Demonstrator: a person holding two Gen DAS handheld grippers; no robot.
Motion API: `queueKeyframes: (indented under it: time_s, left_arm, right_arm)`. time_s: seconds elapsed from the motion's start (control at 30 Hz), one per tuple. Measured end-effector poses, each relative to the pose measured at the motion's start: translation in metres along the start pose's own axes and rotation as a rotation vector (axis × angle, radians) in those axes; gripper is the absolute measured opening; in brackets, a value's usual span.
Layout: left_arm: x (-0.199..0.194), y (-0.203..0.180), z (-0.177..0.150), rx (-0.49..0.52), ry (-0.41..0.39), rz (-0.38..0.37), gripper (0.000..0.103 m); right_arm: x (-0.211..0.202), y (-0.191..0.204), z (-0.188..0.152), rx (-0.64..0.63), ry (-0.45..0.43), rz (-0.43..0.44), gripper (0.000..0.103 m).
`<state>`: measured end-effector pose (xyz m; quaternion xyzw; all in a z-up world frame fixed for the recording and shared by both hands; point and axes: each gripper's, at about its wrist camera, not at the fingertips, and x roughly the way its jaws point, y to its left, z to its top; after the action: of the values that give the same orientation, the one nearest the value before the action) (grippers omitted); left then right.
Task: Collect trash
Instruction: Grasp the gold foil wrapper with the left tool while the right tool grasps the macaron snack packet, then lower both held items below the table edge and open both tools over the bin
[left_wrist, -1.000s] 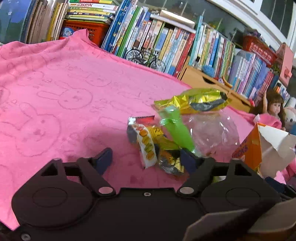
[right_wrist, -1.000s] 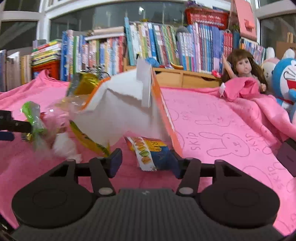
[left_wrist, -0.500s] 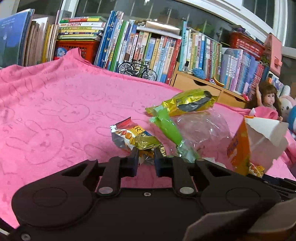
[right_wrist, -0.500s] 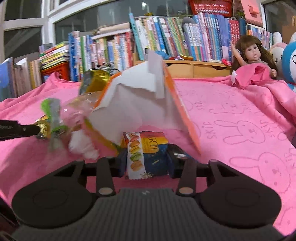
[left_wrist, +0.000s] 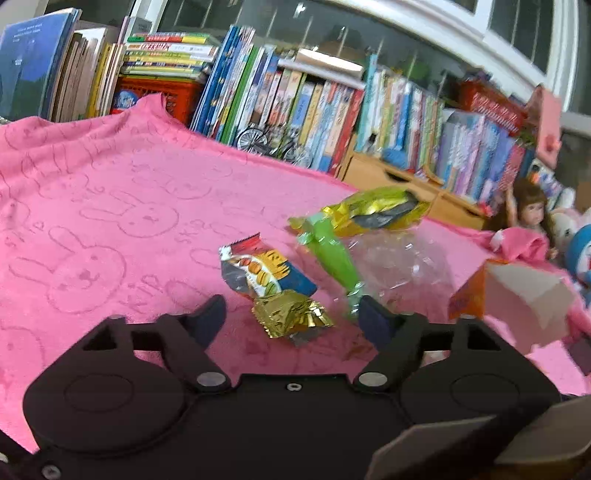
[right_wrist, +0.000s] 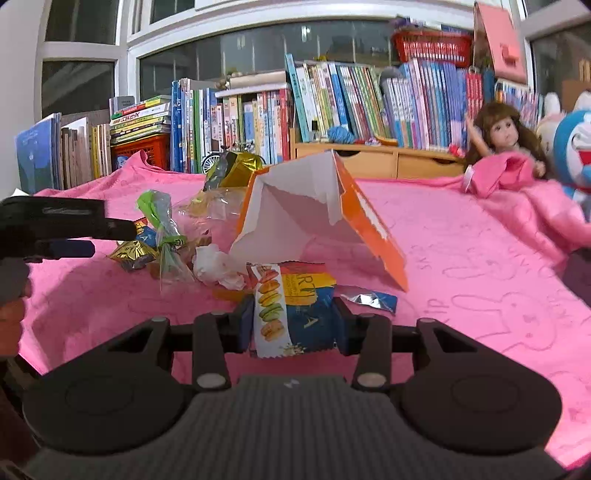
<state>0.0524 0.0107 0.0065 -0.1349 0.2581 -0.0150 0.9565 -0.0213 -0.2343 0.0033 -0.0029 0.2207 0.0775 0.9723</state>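
Trash lies heaped on a pink rabbit-print cloth (left_wrist: 110, 206). My left gripper (left_wrist: 291, 310) has its jaws opening wide around a crumpled gold wrapper (left_wrist: 291, 314) that lies loose on the cloth, with no pad touching it. Just beyond are a macaron snack wrapper (left_wrist: 258, 271), a green twisted wrapper (left_wrist: 332, 254), clear plastic (left_wrist: 399, 258) and a yellow foil bag (left_wrist: 373, 212). My right gripper (right_wrist: 293, 321) is shut on another macaron snack wrapper (right_wrist: 291, 306), in front of a torn orange carton (right_wrist: 314, 214). The left gripper (right_wrist: 110, 240) shows at that view's left edge.
A white tissue wad (right_wrist: 214, 264) and a silver-blue scrap (right_wrist: 369, 300) lie beside the carton. Rows of books (right_wrist: 332, 99) and a wooden drawer unit (right_wrist: 373, 162) stand behind the cloth. A doll (right_wrist: 506, 140) and plush toys sit at the back right.
The left gripper closed over the wrappers half a second ago and has opened again, leaving the gold one on the cloth. The right gripper closed on the macaron wrapper and shifted with it.
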Motion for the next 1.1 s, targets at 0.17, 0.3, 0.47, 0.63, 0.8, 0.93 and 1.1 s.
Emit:
queueKeyframes:
  time_s: [0.17,0.3,0.47,0.63,0.8,0.93,1.1]
  left_arm:
    - [0.022,-0.003,-0.004,0.004,0.025,0.039,0.059]
    - [0.021,-0.003,-0.004,-0.019,0.052,0.019,0.021]
    - [-0.004,-0.010,-0.010,0.046,0.003,0.021,0.017]
    - [-0.037,-0.015,-0.018,0.057,-0.043,0.013,0.017]
    - [-0.070,-0.016,-0.029,0.072,-0.068,0.002,0.017]
    - [-0.090,-0.013,-0.035,0.086,-0.071,-0.009,0.017]
    - [-0.112,-0.007,-0.045,0.090,-0.052,-0.016,0.017]
  right_arm:
    - [-0.009,0.004,-0.007,-0.038,-0.012,-0.018,0.049]
    - [-0.013,0.003,-0.011,-0.031,-0.017,-0.018,0.049]
    - [-0.025,0.003,-0.012,-0.012,-0.049,-0.015,0.049]
    - [-0.036,0.010,-0.010,-0.032,-0.084,-0.003,0.049]
    - [-0.043,0.016,-0.011,-0.045,-0.101,0.023,0.049]
    - [-0.049,0.021,-0.010,-0.048,-0.121,0.036,0.049]
    - [-0.060,0.032,-0.014,-0.055,-0.124,0.094,0.049]
